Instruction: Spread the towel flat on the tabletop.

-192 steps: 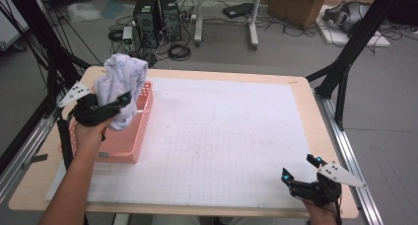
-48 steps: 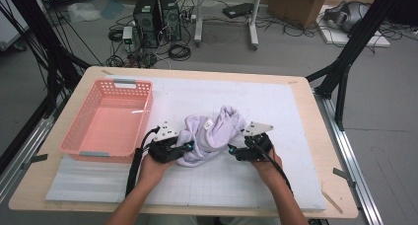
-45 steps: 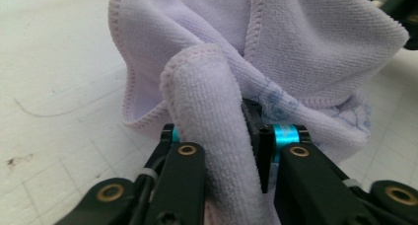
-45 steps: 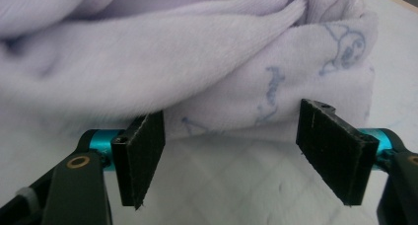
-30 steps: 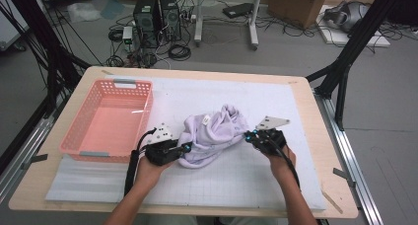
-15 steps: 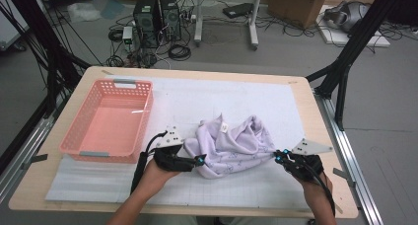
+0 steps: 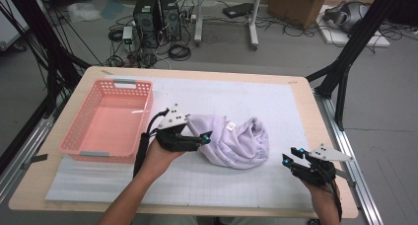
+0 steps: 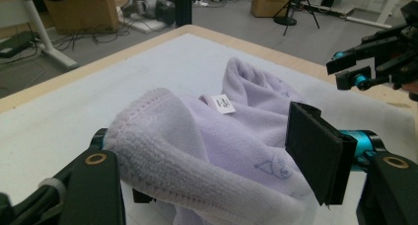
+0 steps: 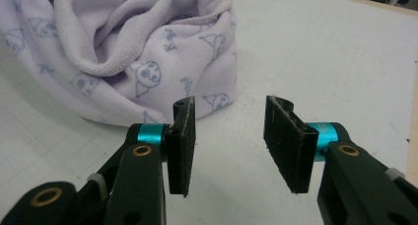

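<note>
Lavender garment (image 7: 231, 142) released mid-tabletop (image 7: 276, 101). Left tongs (image 7: 203, 136) at its 9 o'clock, just opened, cloth between jaws unpinched. Right tongs (image 7: 288, 156) at its 4 o'clock, just opened, empty.

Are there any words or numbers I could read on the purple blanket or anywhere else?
None can be read.
Small white tag on the soft lilac fleece cloth: dark marks, too small and blurred.
Printed blue pattern on that cloth: little cartoon figures with letter-like squiggles, not readable.
Salmon-pink plastic basket: no writing visible.
</note>
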